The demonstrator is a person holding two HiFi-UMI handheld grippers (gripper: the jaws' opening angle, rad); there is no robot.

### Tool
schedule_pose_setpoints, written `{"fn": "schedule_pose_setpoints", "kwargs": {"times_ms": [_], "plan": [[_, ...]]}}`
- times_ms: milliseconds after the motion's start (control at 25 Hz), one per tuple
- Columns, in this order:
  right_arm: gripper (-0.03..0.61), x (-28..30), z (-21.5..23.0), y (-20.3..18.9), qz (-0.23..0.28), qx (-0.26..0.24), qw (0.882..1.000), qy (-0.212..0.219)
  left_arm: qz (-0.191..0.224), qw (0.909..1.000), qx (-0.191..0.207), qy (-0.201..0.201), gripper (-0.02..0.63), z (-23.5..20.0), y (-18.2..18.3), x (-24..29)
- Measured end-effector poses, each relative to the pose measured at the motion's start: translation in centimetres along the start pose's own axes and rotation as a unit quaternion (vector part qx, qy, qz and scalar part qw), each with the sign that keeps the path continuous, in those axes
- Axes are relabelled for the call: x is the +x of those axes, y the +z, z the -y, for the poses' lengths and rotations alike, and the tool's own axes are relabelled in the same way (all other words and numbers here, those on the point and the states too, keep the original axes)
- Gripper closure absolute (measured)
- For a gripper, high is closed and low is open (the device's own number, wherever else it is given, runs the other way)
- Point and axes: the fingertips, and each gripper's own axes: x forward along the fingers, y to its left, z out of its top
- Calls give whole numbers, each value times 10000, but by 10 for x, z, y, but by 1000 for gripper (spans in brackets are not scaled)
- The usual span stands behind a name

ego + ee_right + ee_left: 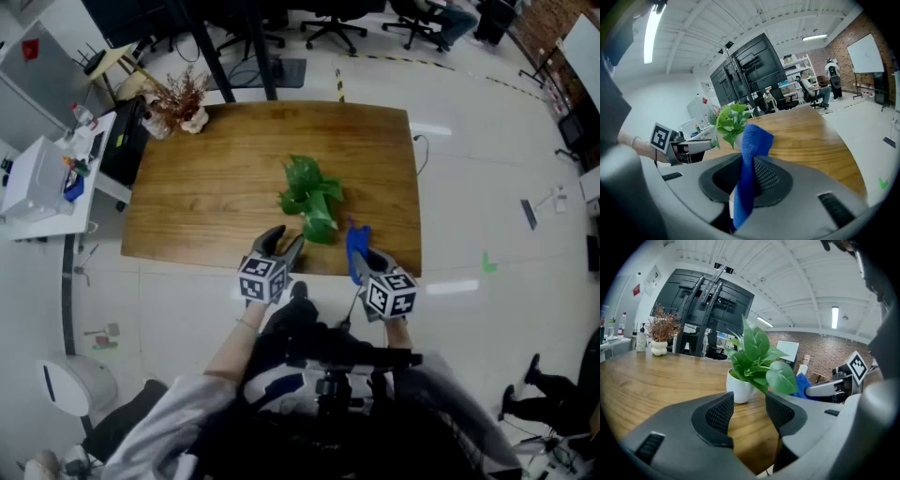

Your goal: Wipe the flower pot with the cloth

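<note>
A leafy green plant (312, 197) stands in a small white flower pot (739, 387) near the middle front of the wooden table (206, 178). My left gripper (284, 242) hovers at the table's front edge, just short and left of the pot, open with nothing between its pads (717, 414). My right gripper (366, 258) is on the pot's right side, shut on a blue cloth (752, 140) that sticks up out of its jaws. In the right gripper view the plant (731, 119) rises just beyond the cloth. In the head view the leaves hide most of the pot.
A dried brown plant in a pale vase (183, 101) stands at the table's back left corner. A white side desk (47, 178) with small items is left of the table. Office chairs (333, 23) are beyond its far edge.
</note>
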Motion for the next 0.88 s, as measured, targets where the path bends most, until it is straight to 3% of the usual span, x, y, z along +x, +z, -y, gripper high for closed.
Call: {"fn": "schedule_pose_setpoints", "kwargs": {"times_ms": [280, 680, 800, 880], "plan": [[523, 34, 13, 13, -128, -162, 9997, 119, -330, 9985, 195, -379, 351, -19, 0, 39], [523, 71, 27, 29, -355, -779, 9952, 475, -352, 9952, 464, -784, 350, -27, 9, 63], [523, 84, 31, 36, -422, -942, 9929, 596, -291, 9949, 398, -874, 290, -26, 9, 65], [523, 93, 34, 42, -439, -1023, 9914, 689, -267, 9952, 373, -862, 288, -28, 10, 66]]}}
